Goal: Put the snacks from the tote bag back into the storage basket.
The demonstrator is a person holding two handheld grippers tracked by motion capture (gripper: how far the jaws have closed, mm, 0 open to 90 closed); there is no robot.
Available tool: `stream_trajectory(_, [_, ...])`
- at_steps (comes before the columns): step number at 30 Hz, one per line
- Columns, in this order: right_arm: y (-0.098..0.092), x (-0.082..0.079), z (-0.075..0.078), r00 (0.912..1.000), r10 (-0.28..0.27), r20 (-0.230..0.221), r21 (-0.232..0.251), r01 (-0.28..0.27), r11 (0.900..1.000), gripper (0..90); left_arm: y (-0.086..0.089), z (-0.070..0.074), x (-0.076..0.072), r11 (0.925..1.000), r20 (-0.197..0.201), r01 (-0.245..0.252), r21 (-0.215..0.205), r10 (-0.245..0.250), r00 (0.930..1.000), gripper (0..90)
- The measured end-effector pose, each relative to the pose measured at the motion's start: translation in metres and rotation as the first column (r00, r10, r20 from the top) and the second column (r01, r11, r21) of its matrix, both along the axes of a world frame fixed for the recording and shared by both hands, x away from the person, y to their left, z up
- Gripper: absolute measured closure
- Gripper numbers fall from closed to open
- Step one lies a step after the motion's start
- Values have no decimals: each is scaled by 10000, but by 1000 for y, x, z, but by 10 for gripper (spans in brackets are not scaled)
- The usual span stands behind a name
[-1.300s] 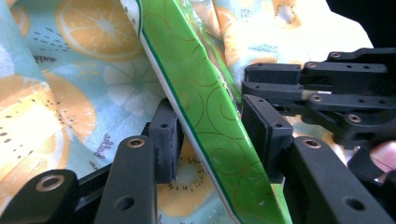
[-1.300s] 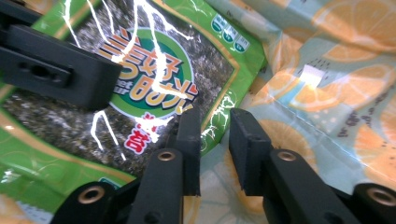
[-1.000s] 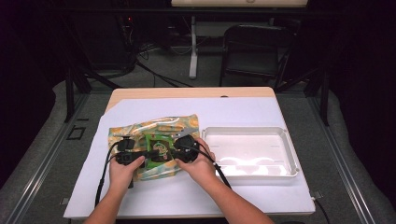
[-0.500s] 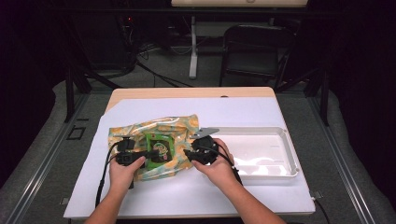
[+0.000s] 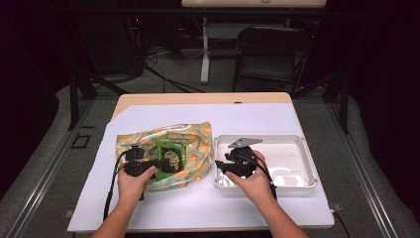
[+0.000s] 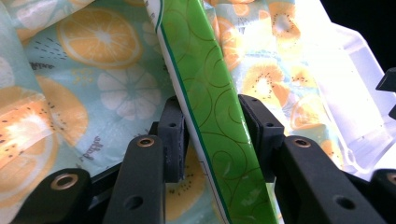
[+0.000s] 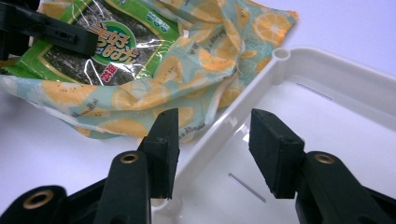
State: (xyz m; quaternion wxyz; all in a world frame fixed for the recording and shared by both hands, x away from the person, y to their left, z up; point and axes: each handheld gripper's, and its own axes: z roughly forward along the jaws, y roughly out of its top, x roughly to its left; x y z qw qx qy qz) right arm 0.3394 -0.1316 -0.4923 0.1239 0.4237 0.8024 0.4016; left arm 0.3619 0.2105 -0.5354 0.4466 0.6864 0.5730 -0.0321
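Observation:
A fruit-patterned bag [image 5: 194,140] lies on the white sheet, left of a white tray [image 5: 308,159]. A green seaweed snack packet [image 5: 171,151] pokes from the bag's opening. My left gripper [image 5: 161,164] reaches in from the left. Its jaws have just been closing, and the pads now press on both sides of the green packet [image 6: 205,93]. My right gripper [image 5: 222,166] hovers over the tray's near left corner. Its jaws have just been opening and hold nothing. In the right gripper view the right gripper [image 7: 212,140] straddles the tray rim [image 7: 327,70], with the bag [image 7: 210,60] and packet [image 7: 116,42] beyond.
The white sheet [image 5: 198,208] covers most of the wooden table [image 5: 198,98]. The tray's inside is bare. A dark chair [image 5: 267,49] and stands are on the floor behind the table. There is free sheet in front of and behind the bag.
My right gripper has let go at the bag and moved right, to over the tray's left corner. The left gripper stays at the packet.

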Motion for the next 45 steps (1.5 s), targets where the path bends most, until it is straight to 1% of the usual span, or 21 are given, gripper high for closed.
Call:
stream_trajectory(1, [-2, -1, -1, 9998, -145, 105, 1, 145, 9999, 529, 0, 0, 0, 10000, -26, 40, -53, -41, 10000, 664])
stream_trajectory(2, [-3, -2, -1, 9998, -159, 121, -10, 159, 9999, 529, 0, 1, 0, 9998, -37, 69, -162, -70, 10000, 668])
stream_trajectory(4, [-4, -3, -1, 9996, -207, 169, 19, 207, 9998, 529, 0, 1, 0, 9998, -58, 86, -163, -87, 9999, 671])
stream_trajectory(6, [-6, -3, 1, 9991, -283, 301, 104, 280, 9996, 529, 0, 1, 0, 9996, -18, 26, -284, -27, 10000, 681])
stream_trajectory(8, [-7, -4, 1, 9989, -354, 307, 193, 348, 9992, 529, 2, 2, 0, 9994, -23, 56, -335, -57, 10000, 684])
stream_trajectory(10, [-8, -4, 2, 9985, -392, 373, 165, 386, 9991, 529, 3, 4, -1, 9991, 62, -59, -419, 62, 10000, 694])
stream_trajectory(16, [-12, -3, 0, 9980, -529, 349, 269, 520, 9983, 529, 6, 6, -2, 9987, 238, -179, -479, 190, 9995, 706])
stream_trajectory(19, [-14, -2, 0, 9974, -606, 398, 343, 593, 9977, 530, 8, 9, -3, 9987, 297, -218, -465, 232, 9993, 709])
stream_trajectory(22, [-16, -2, 0, 9970, -644, 418, 404, 627, 9972, 529, 9, 13, -5, 9990, 569, -287, -355, 307, 9979, 713])
stream_trajectory(24, [-17, -2, 0, 9972, -654, 361, 377, 640, 9972, 529, 10, 14, -5, 9990, 565, -317, -324, 335, 9978, 714])
stream_trajectory(26, [-17, -1, -1, 9971, -690, 321, 342, 679, 9971, 529, 10, 17, -6, 9992, 650, -340, -215, 354, 9973, 714])
stream_trajectory(27, [-17, -1, -2, 9972, -683, 295, 339, 673, 9972, 530, 10, 18, -6, 9994, 788, -348, -1, 347, 9963, 714])
stream_trajectory(30, [-17, 0, -3, 9971, -696, 295, 330, 686, 9971, 530, 9, 23, -9, 9987, 1082, -429, 258, 399, 9933, 715])
stream_trajectory(31, [-17, 0, -3, 9974, -670, 258, 372, 660, 9971, 529, 10, 25, -9, 9986, 1167, -388, 349, 344, 9926, 714])
stream_trajectory(34, [-17, 1, -4, 9980, -609, 156, 561, 600, 9966, 529, 10, 29, -11, 9975, 1383, -501, 499, 428, 9895, 714])
stream_trajectory(36, [-17, 1, -5, 9979, -635, 142, 522, 626, 9967, 529, 12, 31, -12, 9973, 1431, -533, 498, 457, 9887, 714])
stream_trajectory(38, [-17, 1, -5, 9980, -630, 69, 540, 625, 9966, 529, 13, 34, -13, 9980, 1470, -521, 346, 465, 9880, 714])
stream_trajectory(39, [-16, 2, -6, 9981, -613, 31, 580, 610, 9965, 529, 14, 36, -15, 9981, 1593, -554, 269, 504, 9859, 714])
stream_trajectory(40, [-16, 2, -6, 9981, -613, 31, 580, 610, 9965, 529, 14, 36, -15, 9981, 1593, -554, 269, 504, 9859, 714])
stream_trajectory(42, [-16, 2, -6, 9985, -531, -94, 869, 538, 9948, 523, 15, 39, -16, 9981, 1703, -584, 182, 544, 9839, 714])
stream_trajectory(45, [-16, 2, -7, 9983, -561, -132, 853, 571, 9947, 511, 17, 44, -18, 9983, 1862, -553, 174, 512, 9812, 714])
